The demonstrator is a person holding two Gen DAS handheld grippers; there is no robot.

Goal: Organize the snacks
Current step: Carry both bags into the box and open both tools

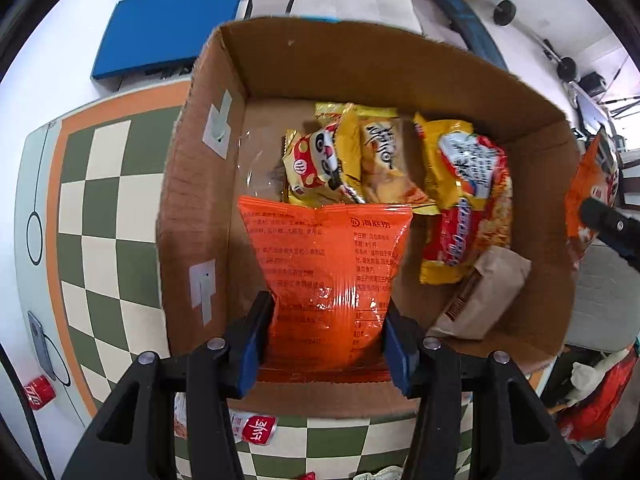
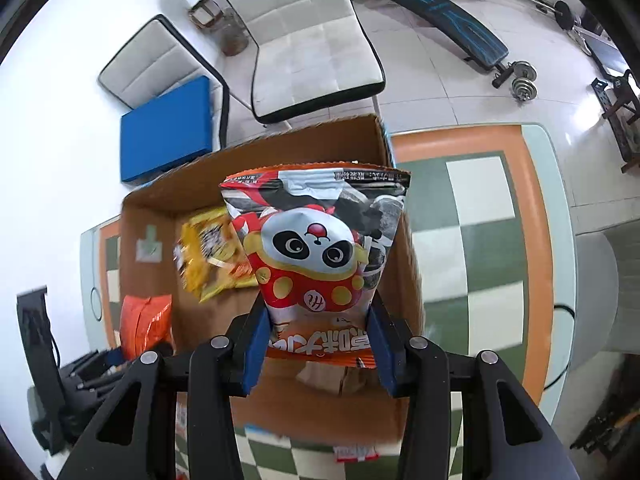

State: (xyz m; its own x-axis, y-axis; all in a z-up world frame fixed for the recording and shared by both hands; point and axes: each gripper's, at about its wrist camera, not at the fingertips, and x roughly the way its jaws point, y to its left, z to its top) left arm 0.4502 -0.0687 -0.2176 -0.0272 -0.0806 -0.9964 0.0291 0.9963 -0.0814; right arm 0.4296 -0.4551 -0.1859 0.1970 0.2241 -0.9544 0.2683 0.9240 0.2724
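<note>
Cardboard box (image 1: 360, 64): open-topped, standing on the table (image 1: 100, 208), which wears a green-and-cream checkered cloth with an orange border.

Contents of box: small panda-print packet (image 1: 316, 164); yellow snack packets (image 1: 384, 164); red-and-yellow noodle packet (image 1: 468, 208); brown paper packet (image 1: 484, 296) at the near right corner.

Left hand-held gripper (image 1: 324, 344): pointing down over the box, blue pads clamped on both sides of an orange snack bag (image 1: 324, 264), printed back facing the camera; the bag hangs above the near part of the box floor.

Right hand-held gripper (image 2: 316, 344): clamped on the lower part of a panda snack bag (image 2: 316, 248), held above the right-hand side of the box (image 2: 280, 152); the bag's orange bottom seam sits between the pads.

Outside box: red cola can (image 1: 38, 390) lying at the table's left edge; red-and-white sachet (image 1: 256, 428) on the cloth just in front of the box; blue pad (image 1: 168, 28) resting on a white chair beyond the table.
</note>
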